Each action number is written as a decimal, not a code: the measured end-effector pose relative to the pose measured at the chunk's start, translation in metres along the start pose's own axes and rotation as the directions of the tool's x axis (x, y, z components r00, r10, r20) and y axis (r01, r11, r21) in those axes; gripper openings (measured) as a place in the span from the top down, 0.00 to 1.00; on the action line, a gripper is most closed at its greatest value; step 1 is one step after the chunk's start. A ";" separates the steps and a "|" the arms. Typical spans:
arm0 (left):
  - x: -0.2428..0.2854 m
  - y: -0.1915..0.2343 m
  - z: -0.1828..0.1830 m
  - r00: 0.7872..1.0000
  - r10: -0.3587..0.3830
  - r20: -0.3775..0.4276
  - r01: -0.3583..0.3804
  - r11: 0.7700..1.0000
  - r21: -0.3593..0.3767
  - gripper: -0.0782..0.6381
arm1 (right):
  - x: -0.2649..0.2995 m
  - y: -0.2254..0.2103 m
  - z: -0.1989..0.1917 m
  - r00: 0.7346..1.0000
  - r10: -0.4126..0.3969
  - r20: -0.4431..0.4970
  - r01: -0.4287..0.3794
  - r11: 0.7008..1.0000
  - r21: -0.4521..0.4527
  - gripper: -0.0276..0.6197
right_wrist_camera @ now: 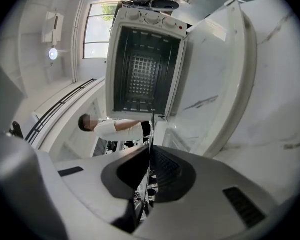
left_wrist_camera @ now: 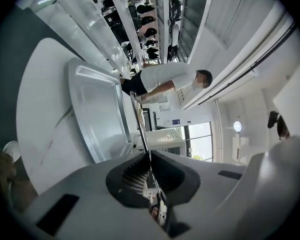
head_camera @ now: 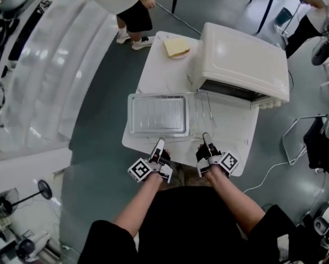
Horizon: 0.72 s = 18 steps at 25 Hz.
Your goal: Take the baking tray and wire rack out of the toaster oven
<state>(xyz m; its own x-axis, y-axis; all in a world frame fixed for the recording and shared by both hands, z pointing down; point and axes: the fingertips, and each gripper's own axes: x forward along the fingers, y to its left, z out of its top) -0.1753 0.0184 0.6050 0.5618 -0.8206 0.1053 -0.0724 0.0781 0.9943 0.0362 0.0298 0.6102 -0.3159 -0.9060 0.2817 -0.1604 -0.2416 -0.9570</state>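
A silver baking tray [head_camera: 156, 114] lies on the white table [head_camera: 153, 73], left of the white toaster oven [head_camera: 244, 59]. The thin wire rack [head_camera: 201, 111] shows its wires right of the tray, before the oven's mouth. My left gripper [head_camera: 161, 142] and right gripper [head_camera: 205, 136] sit at its near edge, both shut on it. Seen edge-on, the wire rack [left_wrist_camera: 138, 121] runs out from between the left gripper's [left_wrist_camera: 150, 156] jaws, with the tray [left_wrist_camera: 97, 114] beside it. In the right gripper view the rack [right_wrist_camera: 152, 126] leaves my right gripper [right_wrist_camera: 151, 151] toward the oven's empty cavity [right_wrist_camera: 144, 69].
The oven door [right_wrist_camera: 217, 74] is folded down toward me. A slice of bread on a plate [head_camera: 177, 47] sits at the table's far side. People stand beyond the table [head_camera: 128, 4] and at the far right [head_camera: 318, 7]. A metal chair frame [head_camera: 301, 139] stands right of the table.
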 end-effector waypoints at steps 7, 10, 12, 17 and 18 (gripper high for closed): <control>-0.021 0.026 0.062 0.999 0.019 0.029 -0.020 1.000 0.020 0.85 | 0.039 -0.009 -0.057 0.998 -0.041 -0.050 0.040 0.999 -0.015 0.90; -0.024 0.040 0.078 0.999 0.037 0.017 -0.037 0.999 0.024 0.85 | 0.051 -0.016 -0.073 0.996 -0.075 -0.054 0.074 0.997 -0.020 0.90; -0.024 0.049 0.085 0.999 0.047 0.007 -0.047 0.999 0.012 0.85 | 0.058 -0.021 -0.079 0.994 -0.093 -0.054 0.092 0.995 -0.024 0.90; -0.018 0.068 0.094 0.997 0.073 -0.026 -0.073 0.997 -0.002 0.85 | 0.068 -0.037 -0.087 0.988 -0.146 -0.055 0.146 0.989 -0.010 0.90; -0.017 0.074 0.095 0.995 0.090 -0.038 -0.090 0.996 -0.008 0.85 | 0.068 -0.040 -0.088 0.984 -0.168 -0.056 0.167 0.986 -0.015 0.90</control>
<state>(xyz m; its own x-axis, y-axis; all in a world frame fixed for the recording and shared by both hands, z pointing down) -0.2687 -0.0155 0.6754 0.5838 -0.7882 0.1948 -0.1166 0.1561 0.9808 -0.0615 0.0085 0.6743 -0.3366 -0.8316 0.4417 -0.2250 -0.3845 -0.8953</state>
